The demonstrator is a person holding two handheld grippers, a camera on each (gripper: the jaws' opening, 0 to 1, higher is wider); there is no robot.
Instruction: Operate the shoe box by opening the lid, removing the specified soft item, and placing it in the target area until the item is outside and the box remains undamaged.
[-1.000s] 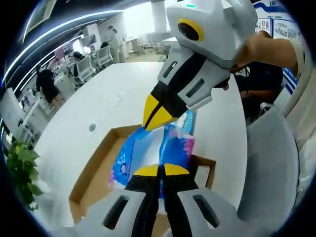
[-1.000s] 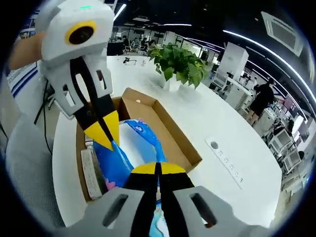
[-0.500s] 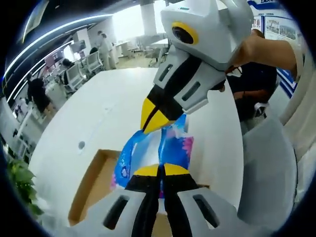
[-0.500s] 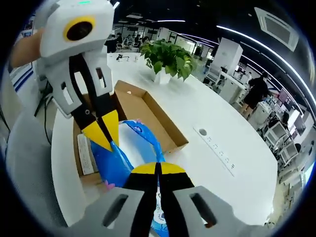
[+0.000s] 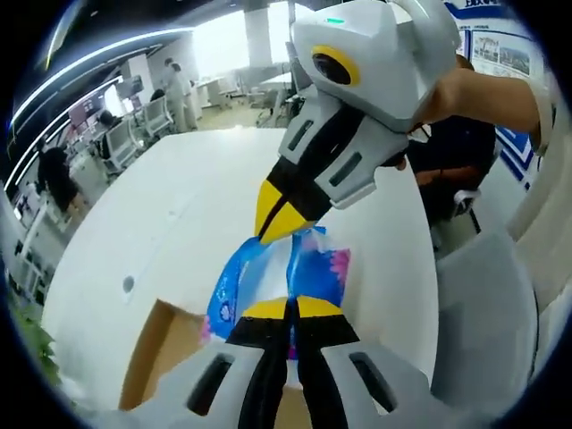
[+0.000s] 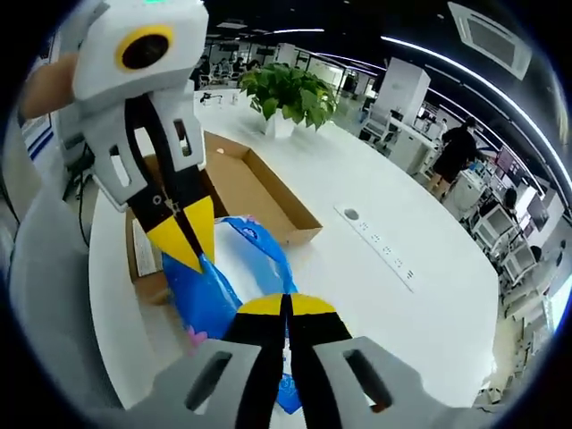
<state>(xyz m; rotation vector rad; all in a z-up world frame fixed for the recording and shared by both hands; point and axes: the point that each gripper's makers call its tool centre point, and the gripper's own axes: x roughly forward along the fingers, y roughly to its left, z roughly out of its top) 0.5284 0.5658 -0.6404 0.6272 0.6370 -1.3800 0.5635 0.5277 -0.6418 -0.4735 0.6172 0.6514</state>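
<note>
Two grippers pinch one soft blue packet between them, above a white table. In the left gripper view, a corner of the open cardboard shoe box [image 5: 165, 344] shows at the lower left, its brown floor bare where it can be seen. To its right the blue plastic packet [image 5: 308, 268], printed with pink and white, hangs in the air over the table [image 5: 179, 214]. The left gripper [image 5: 288, 308] rises from the bottom edge with its yellow-tipped jaws pressed together on the packet's near edge. From the upper right the right gripper [image 5: 277, 219] reaches in, held by a hand [image 5: 483, 94], and its jaws are likewise closed on the packet's far edge.

In the right gripper view, the left gripper [image 6: 189, 246] comes down from the upper left with its tips nipping the blue packet [image 6: 210, 290]. Behind it, the shoe box [image 6: 246, 183] lies open on the table [image 6: 384, 313], a white label or slip lying at its near end. The packet is clear of the box and nearer the camera. At bottom centre the right gripper [image 6: 288, 307] has its jaws shut on the packet. Farther right, a potted green plant [image 6: 286, 89] stands beyond the box, and a flush power strip [image 6: 380, 255] is set into the tabletop.
</note>
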